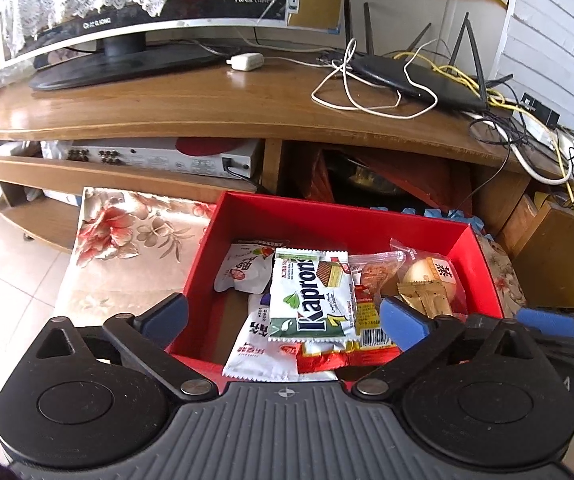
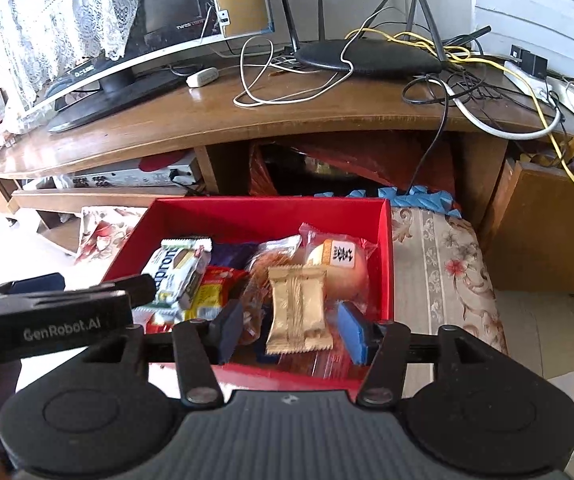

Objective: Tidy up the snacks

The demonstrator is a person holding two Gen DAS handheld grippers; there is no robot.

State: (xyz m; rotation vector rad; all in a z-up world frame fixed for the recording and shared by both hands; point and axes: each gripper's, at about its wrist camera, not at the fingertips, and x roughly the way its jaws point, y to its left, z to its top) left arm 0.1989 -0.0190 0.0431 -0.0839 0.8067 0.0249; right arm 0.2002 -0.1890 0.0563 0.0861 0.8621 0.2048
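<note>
Looking down into the open red cardboard box [image 1: 247, 216] sitting on the floral-patterned cushion [image 1: 127, 232], both grippers hang just over its near edge. The snacks are all piled inside: a green-and-white foil Kapron wafer packet [image 1: 311, 300] on top at the left, a white plastic pouch with red print [image 1: 263, 356] under it, a crinkly gold foil sachet [image 2: 299, 312] in front of a round pastry in a clear wrapper [image 2: 339, 264].

The left gripper [image 1: 287, 316] has its jaws spread wide with nothing between the pads, straddling the wafer packet from above. The right gripper [image 2: 291, 332] is partly spread, its blue pads either side of the gold sachet but not pressing on it as far as I can see.

Handling-wise, I'd guess all of this is featherweight and floppy. Foil wrappers are slick and will slide out of a lazy pinch, so go for the crimped end seams or pinch across the short width. The wafers and that pastry will probably crush or crumble if squeezed hard, so easy on the pressure. The box is the only stiff thing here.
</note>
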